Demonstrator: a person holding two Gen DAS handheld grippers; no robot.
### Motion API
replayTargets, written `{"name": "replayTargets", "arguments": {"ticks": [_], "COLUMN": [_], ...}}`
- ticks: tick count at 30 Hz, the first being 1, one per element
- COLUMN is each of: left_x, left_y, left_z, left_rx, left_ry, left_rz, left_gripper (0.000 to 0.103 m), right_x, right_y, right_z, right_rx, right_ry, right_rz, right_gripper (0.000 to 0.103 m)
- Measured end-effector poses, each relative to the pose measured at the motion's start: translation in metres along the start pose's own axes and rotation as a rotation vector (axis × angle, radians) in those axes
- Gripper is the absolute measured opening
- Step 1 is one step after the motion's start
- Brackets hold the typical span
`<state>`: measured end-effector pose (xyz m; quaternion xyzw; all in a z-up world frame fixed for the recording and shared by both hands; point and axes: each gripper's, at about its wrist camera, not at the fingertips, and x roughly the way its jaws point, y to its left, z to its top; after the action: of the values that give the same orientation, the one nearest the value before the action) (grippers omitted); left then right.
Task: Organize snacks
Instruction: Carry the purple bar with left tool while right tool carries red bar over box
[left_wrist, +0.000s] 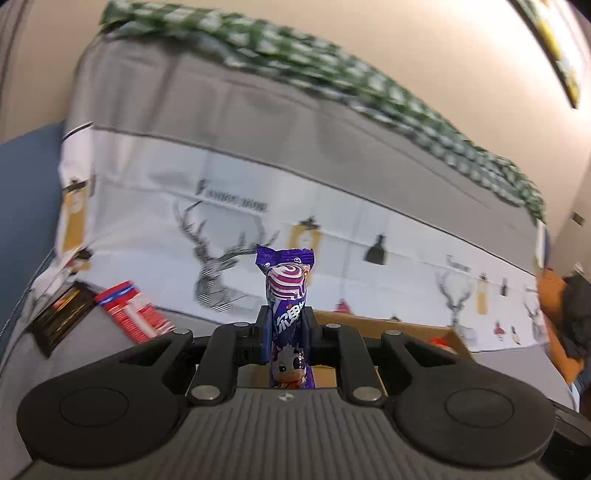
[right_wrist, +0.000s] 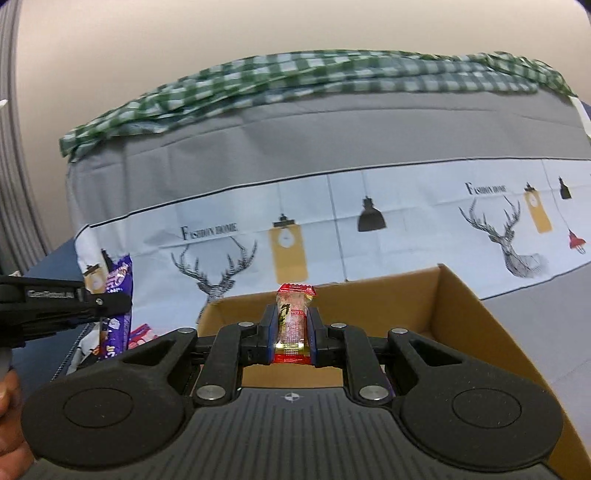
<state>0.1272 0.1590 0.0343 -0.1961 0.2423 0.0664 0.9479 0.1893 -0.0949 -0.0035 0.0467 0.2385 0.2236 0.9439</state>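
Snacks are in transit: each claw carries one toward the cardboard box (right_wrist: 461, 317). The left claw (left_wrist: 287, 325) is pinched on a purple candy packet (left_wrist: 286, 295), which stands upright between its fingers with the crimped top sticking out above them. The right claw (right_wrist: 292, 330) is pinched on a small red-and-clear wrapped snack (right_wrist: 293, 321), also upright, and it hangs over the open box, whose brown interior fills the space just beyond its fingers. In the right wrist view the left claw shows at the left edge, still outside the box wall, with its purple packet. Two more snacks lie on the grey surface to the left of the box: a red-and-white packet (left_wrist: 135, 314) and a dark packet (left_wrist: 61, 317); blur makes their print unreadable.

The step in hand looks like delivery of both pieces to the box. The right claw's next move probably calls for a short dip into the box and a release low enough that the snack does not bounce out. The left claw first needs to cross the near box rim, then do likewise.
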Motion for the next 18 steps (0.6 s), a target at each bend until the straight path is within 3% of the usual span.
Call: {"name": "replayTargets", "arguments": {"ticks": [5, 12, 18], "left_x": [-0.006, -0.018, -0.031], "left_y": [-0.017, -0.051, -0.064], "left_z": [-0.005, -0.019, -0.024], "left_rx": [0.024, 0.146, 0.19], "left_ry": [-0.019, -0.073, -0.147], "left_rz": [-0.085, -0.181, -0.221], "left_gripper": [0.017, 0.017, 0.017], "right_x": [0.001, 0.0, -0.015], "right_y": [-0.006, -0.017, -0.022], "right_z": [-0.004, -0.002, 0.002], "right_rx": [0.013, 0.045, 0.061], "right_ry": [0.021, 0.007, -0.112], "right_rz": [-0.033, -0.081, -0.182], "right_gripper": [0.017, 0.017, 0.017]}}
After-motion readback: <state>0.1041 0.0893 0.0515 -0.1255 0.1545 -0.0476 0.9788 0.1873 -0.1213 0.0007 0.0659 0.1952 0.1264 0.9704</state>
